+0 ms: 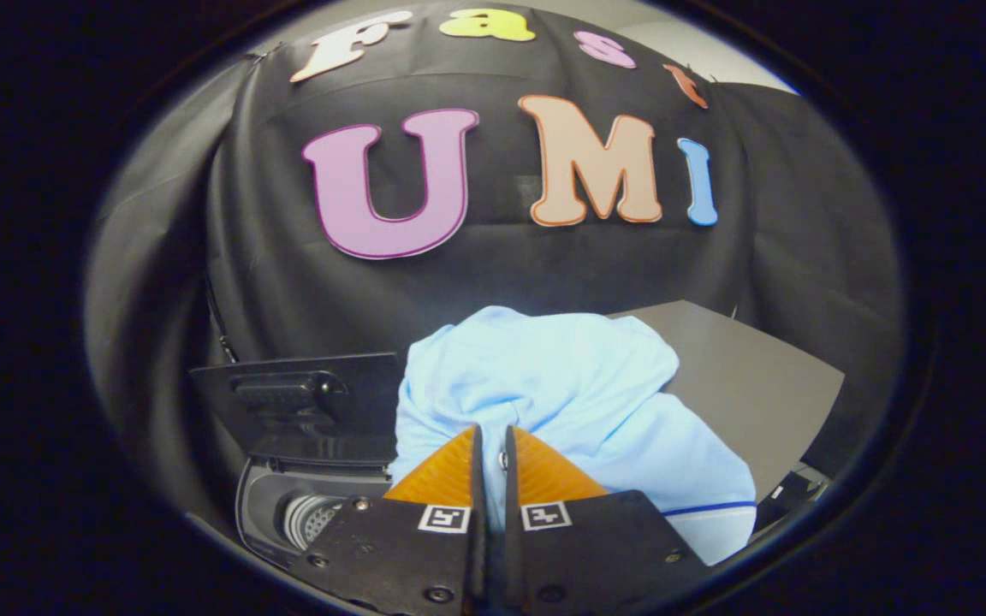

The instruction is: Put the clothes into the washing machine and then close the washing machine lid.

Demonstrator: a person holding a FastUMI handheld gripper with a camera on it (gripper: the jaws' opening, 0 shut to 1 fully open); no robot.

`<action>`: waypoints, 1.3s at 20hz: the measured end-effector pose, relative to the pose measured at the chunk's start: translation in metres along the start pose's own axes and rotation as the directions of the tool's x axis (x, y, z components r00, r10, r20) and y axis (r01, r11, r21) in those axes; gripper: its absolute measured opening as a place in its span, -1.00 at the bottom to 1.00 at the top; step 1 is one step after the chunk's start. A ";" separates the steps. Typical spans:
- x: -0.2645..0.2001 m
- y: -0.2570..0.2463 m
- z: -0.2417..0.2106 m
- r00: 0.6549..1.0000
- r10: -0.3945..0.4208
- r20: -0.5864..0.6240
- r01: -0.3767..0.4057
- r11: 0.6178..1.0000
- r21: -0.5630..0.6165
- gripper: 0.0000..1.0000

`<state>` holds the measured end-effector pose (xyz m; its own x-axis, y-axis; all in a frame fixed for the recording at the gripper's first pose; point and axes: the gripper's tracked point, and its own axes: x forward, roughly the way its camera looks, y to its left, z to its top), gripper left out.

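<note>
Pale blue cloth, one garment (561,385) with a thin dark blue stripe and a white band along its lower hem, is seen bunched up and lifted just ahead of the fingers of the hand-held gripper (493,441). The two fingers are pressed almost together, with only a narrow slit left between them, and a fold of the garment is pinched in that slit, so that the cloth hangs over and around both fingertips. One square black-and-white marker is carried on each finger, two in all; no readable writing or brand is shown on them or on the garment. Below and to the left of the fingers one washing machine (288,513) is seen from above, its top opening uncovered and part of its perforated metal drum (313,518) visible inside; whether anything lies in the drum cannot be told. Its dark lid (305,406) is stood upright behind the opening, with a moulded handle recess on its face. Beyond the garment, to the right, a grey tabletop (750,385) is seen, and black cloth (288,274) hangs behind everything as the booth's wall.
</note>
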<state>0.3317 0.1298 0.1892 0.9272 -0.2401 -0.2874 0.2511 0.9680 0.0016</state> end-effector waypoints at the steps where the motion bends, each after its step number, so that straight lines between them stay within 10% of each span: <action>1: 0.000 0.009 0.000 1.000 0.013 0.013 -0.013 1.000 -0.011 -0.85; 14: 0.029 0.165 -0.088 0.976 0.197 -0.089 -0.209 0.967 -0.145 -0.86; 26: 0.061 0.257 -0.228 0.883 0.330 -0.335 -0.361 0.932 -0.034 -0.86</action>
<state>0.3898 0.3809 -0.0460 0.8084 0.1323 -0.5736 -0.1103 0.9912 0.0732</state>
